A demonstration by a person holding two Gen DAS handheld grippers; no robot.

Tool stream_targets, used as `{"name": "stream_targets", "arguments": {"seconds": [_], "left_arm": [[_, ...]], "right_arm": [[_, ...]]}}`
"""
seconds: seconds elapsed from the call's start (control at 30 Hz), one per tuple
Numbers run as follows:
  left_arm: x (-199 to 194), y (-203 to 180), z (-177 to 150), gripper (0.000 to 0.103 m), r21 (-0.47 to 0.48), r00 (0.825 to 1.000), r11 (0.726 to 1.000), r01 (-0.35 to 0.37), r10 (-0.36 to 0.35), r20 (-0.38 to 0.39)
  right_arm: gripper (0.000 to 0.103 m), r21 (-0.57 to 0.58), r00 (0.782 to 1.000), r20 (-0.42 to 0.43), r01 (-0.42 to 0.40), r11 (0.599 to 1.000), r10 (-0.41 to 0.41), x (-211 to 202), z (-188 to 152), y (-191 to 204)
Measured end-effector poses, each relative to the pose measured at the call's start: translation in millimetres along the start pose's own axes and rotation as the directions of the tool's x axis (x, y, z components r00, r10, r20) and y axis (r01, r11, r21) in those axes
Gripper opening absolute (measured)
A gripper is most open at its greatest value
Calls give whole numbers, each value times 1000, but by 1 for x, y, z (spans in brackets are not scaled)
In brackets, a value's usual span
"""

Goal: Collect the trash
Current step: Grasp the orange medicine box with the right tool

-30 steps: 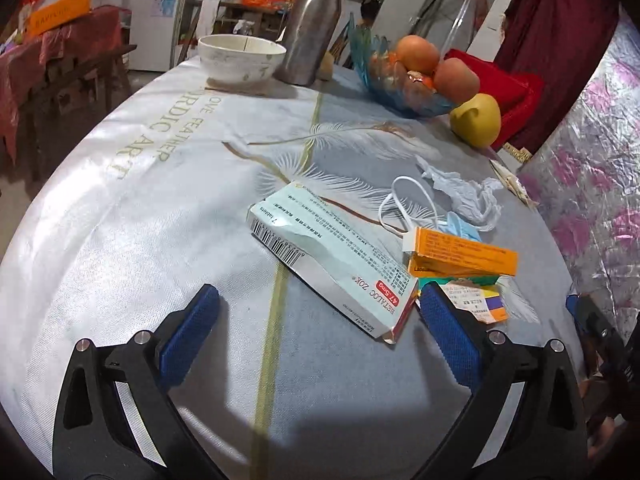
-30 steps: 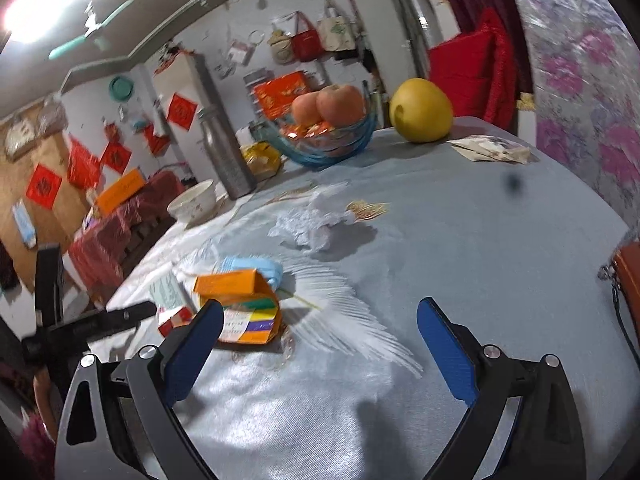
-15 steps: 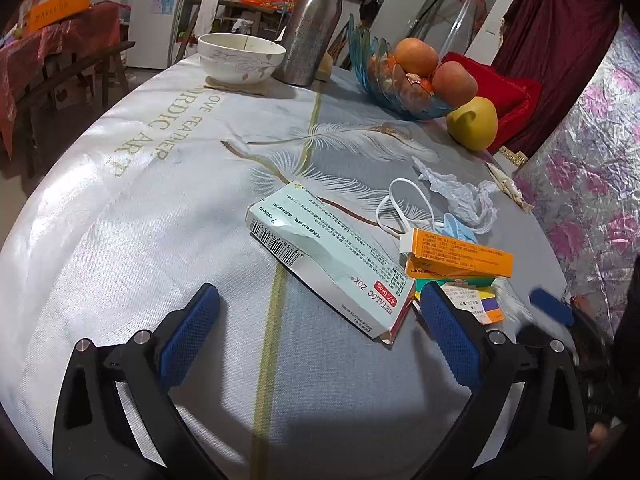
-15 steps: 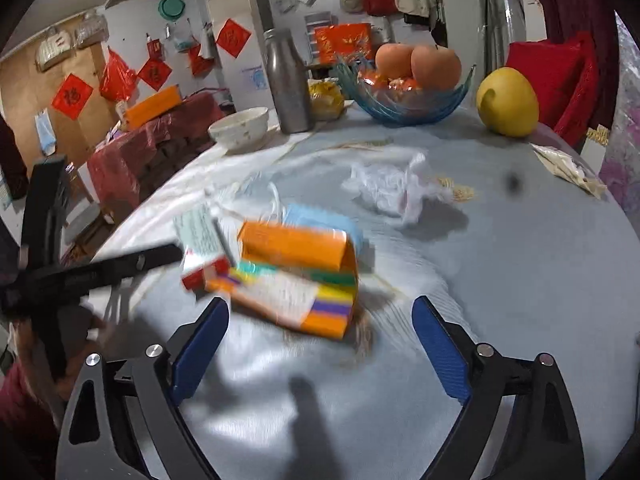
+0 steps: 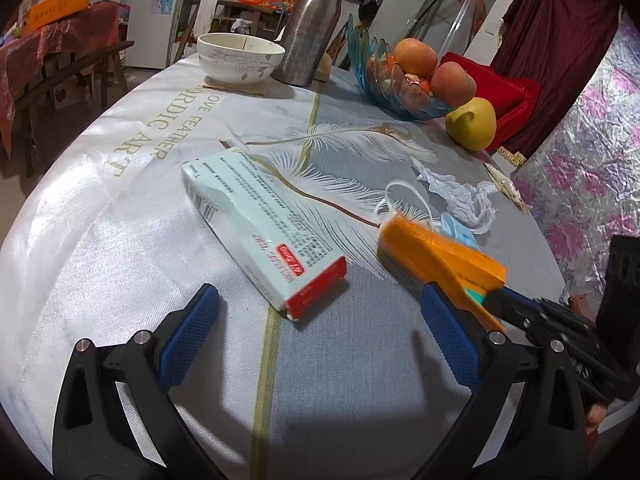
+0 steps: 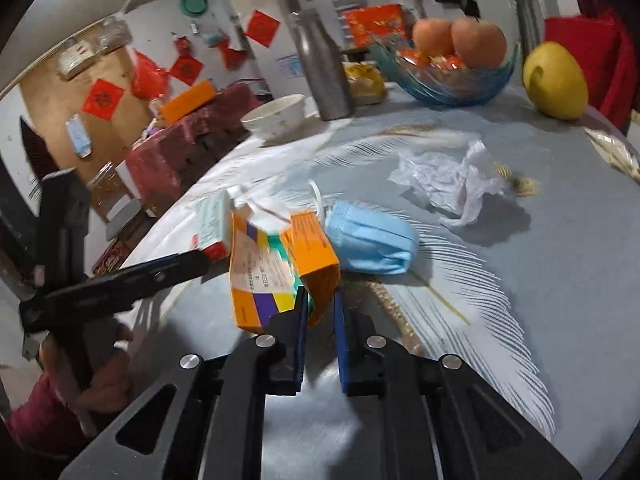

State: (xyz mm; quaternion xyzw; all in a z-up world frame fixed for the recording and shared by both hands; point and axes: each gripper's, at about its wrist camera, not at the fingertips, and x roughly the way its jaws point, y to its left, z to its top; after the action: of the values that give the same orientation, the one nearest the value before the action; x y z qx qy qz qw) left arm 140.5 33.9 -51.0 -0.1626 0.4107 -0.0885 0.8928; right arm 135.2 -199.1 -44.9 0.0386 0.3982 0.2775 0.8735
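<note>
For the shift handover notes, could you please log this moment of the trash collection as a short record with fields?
Surface: round table with a feather-print cloth
Right gripper: jaws closing on the near edge of the orange box
Left gripper: open, nothing between its fingers
Other trash: pale blue and red carton, blue face mask, crumpled white wrapper
Not trash: white bowl, steel flask, blue glass fruit bowl, yellow fruit

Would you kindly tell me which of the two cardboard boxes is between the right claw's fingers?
The orange box, pinched at its corner by the right claw; the pale green box lies free.
</note>
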Motion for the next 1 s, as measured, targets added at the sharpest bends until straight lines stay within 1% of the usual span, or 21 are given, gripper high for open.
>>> {"name": "stream_targets", "arguments": {"seconds": [0.13, 0.23, 0.3, 0.33, 0.37, 0.43, 0.47, 0.53, 0.57, 0.6, 0.63, 0.73, 0.77, 0.83, 0.87, 0.9, 1.0], "left_arm": [[0, 1, 1, 96, -8, 1000, 1000, 7, -7, 4], [4, 2, 6, 96, -22, 1000, 1000, -1, 1, 7], [6, 2, 9, 96, -23, 1000, 1000, -8, 8, 7], [7, 2, 10, 96, -23, 1000, 1000, -11, 11, 6], [8, 2, 11, 96, -24, 1000, 1000, -14, 14, 5], [9, 4, 13, 96, -42, 1000, 999, -5, 5, 4], [8, 4, 14, 96, -51, 1000, 999, -2, 2, 3], [9, 3, 15, 96, -57, 1000, 998, -17, 17, -6], [10, 2, 15, 96, -57, 1000, 998, -27, 26, -11], [12, 0, 17, 96, -54, 999, 997, -47, 46, -22], [14, -1, 19, 93, -52, 998, 997, -58, 56, -29], [22, -7, 24, 90, -32, 996, 996, -85, 83, -42], [24, -9, 25, 87, -17, 995, 995, -95, 94, -33], [27, -11, 24, 70, 27, 990, 990, -139, 139, -2], [26, -9, 24, 63, 23, 994, 994, -108, 108, -3], [25, -7, 24, 56, 13, 998, 998, -62, 63, -7], [19, -1, 22, 51, -10, 999, 999, -40, 40, 11]], "right_arm": [[17, 14, 1000, -24, 6, 1000, -5, 4, 0, -1], [18, 3, 999, -33, 7, 1000, -7, 5, 0, 2], [30, -5, 999, -36, 17, 1000, -18, 6, 0, 5], [44, -3, 999, -32, 41, 999, -41, 8, 1, 5], [48, -4, 998, -28, 62, 998, -62, 9, 4, 5], [49, -7, 996, -31, 85, 996, -85, 15, 8, 8], [49, -15, 995, -40, 91, 996, -92, 18, 9, 10], [48, -54, 993, -66, 90, 994, -94, 23, 8, 17], [33, -57, 994, -64, 83, 995, -87, 23, 7, 18], [20, -49, 996, -57, 65, 997, -68, 21, 7, 17], [16, -38, 997, -56, 46, 998, -48, 20, 6, 15], [16, -8, 999, -15, 46, 999, -46, 11, 6, 10], [17, 2, 999, -9, 42, 999, -42, 10, 6, 8], [17, 8, 999, -17, 38, 999, -38, 11, 6, 8], [17, 5, 999, -18, 40, 999, -40, 11, 6, 9], [17, 1, 999, -17, 42, 999, -42, 11, 6, 10], [17, 10, 999, -23, 47, 999, -46, 12, 5, 8]]}}
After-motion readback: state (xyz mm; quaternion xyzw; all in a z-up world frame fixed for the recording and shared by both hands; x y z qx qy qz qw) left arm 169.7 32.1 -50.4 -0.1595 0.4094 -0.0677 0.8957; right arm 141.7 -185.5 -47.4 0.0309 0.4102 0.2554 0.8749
